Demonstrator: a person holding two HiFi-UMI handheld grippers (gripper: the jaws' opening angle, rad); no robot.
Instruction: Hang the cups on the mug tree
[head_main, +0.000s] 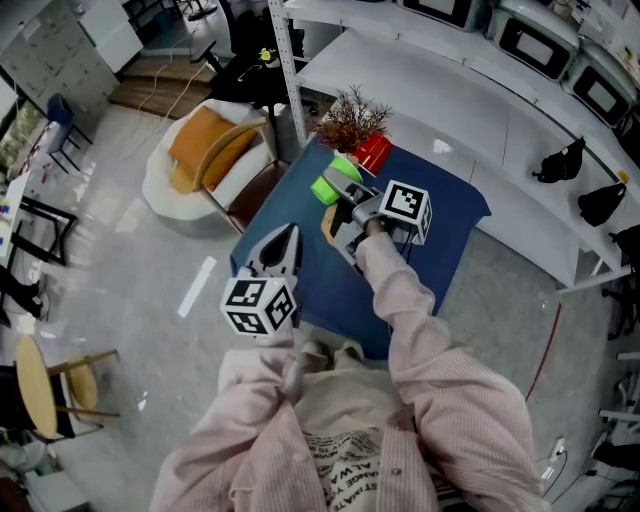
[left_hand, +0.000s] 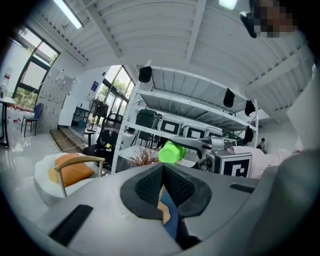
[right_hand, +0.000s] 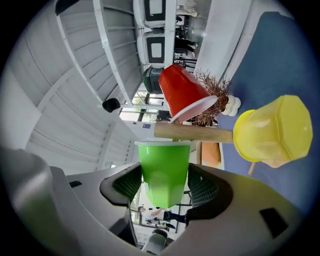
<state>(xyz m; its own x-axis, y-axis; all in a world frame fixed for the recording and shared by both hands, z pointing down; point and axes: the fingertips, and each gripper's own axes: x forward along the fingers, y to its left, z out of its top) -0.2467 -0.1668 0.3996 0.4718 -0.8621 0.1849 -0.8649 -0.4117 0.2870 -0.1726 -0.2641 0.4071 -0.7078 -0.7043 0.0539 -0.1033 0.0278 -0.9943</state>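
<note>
Blue table (head_main: 440, 240) across centre of head view. Mug tree (right_hand: 192, 133): wooden bar level across middle of right gripper view. Left gripper (left_hand: 164, 187) lower left in head view, jaws together, empty. Right gripper (right_hand: 165, 186) clamped on green cup (right_hand: 164, 160), lower centre, rim right against bar (cup clear of table). Yellow cup (right_hand: 272, 131) at bar's right end. Red cup (right_hand: 182, 92) tilted just above bar.
</note>
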